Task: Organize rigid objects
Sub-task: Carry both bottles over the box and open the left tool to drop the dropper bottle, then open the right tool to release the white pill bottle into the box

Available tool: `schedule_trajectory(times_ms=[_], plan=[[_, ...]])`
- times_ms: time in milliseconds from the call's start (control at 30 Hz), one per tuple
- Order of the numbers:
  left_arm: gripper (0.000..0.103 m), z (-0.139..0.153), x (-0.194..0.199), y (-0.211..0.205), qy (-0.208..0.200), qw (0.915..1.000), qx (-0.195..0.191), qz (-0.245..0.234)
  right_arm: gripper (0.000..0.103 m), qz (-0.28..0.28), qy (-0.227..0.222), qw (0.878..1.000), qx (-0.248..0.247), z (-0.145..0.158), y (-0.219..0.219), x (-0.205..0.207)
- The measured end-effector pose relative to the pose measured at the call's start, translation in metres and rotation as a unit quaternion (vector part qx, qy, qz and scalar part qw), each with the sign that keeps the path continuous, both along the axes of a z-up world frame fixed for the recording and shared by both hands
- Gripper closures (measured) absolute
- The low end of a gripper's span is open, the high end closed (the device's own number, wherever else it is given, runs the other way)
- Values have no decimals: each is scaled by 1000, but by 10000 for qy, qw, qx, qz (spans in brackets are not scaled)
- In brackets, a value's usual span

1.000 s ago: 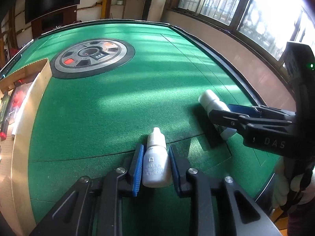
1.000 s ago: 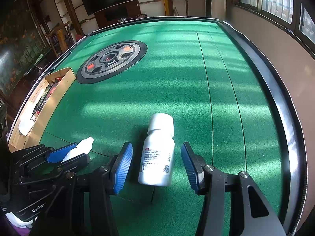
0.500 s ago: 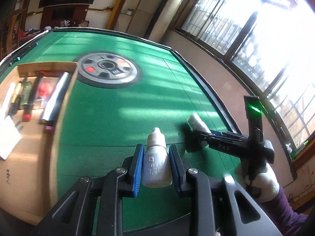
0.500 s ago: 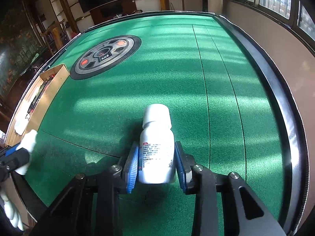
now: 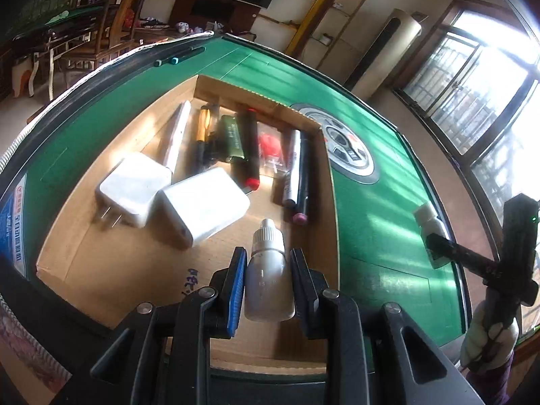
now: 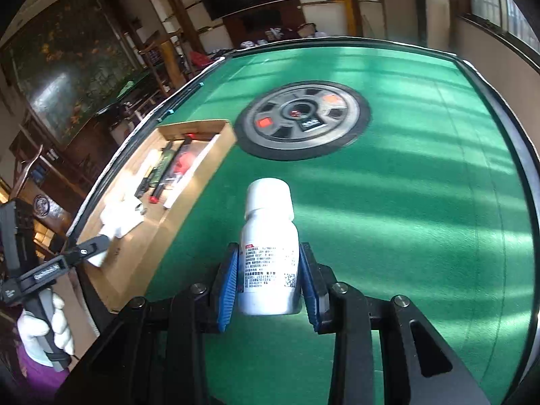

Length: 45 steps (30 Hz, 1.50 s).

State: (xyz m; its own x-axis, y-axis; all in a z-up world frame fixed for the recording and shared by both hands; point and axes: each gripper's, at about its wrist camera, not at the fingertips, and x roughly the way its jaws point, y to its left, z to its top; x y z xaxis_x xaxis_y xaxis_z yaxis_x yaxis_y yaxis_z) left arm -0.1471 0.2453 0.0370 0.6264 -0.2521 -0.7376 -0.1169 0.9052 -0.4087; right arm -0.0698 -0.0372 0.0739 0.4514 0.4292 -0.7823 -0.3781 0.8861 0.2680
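Care suits the drop: left gripper (image 5: pixel 266 280), clamping the dropper bottle (image 5: pixel 269 275), should lower near the cardboard tray (image 5: pixel 332 202) floor; right gripper (image 6: pixel 268 285) clasps the pill bottle (image 6: pixel 269 253).

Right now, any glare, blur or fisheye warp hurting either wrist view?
Left wrist: the window is blown out, the green felt table edge bows strongly, and the cardboard box contents look slightly smeared. Right wrist: the white pill bottle is sharp, but sunlight stripes the felt and the box is blurred.
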Motion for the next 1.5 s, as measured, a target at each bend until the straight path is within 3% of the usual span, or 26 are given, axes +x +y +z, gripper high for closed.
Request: schedule_trajectory(times_ms=[167,267,467,600,800,900,1167,1333,1433,1500], plan=[[76,-15,2,1,158,9997,201,11,70,721,203,9970,188,2,72,-3],[75,-12,-1,7,62,10000,7,2,70,1027,308,9942,101,-4,112,-3],[57,5,-28,25,-225,9996,-84,117,70,1408,338,9888,-361,-20,172,-4],[51,16,-43,36,-421,9986,146,281,69,1508,412,9856,-648,-38,192,-1],[46,17,-46,46,-509,9973,293,441,65,1400,316,9882,-526,-41,192,0],[46,13,-43,47,-456,9974,243,503,54,1273,41,9909,-435,-33,184,-5],[41,17,-47,44,-559,9953,330,720,45,914,-121,9951,350,-20,144,-12],[41,22,-48,41,-543,9944,393,812,45,976,-377,9935,458,-14,141,-19],[34,26,-51,33,-611,9936,575,758,44,1029,-528,9915,590,-7,139,-26],[34,25,-51,31,-611,9936,615,718,32,1034,-734,9900,613,-5,137,-32]])
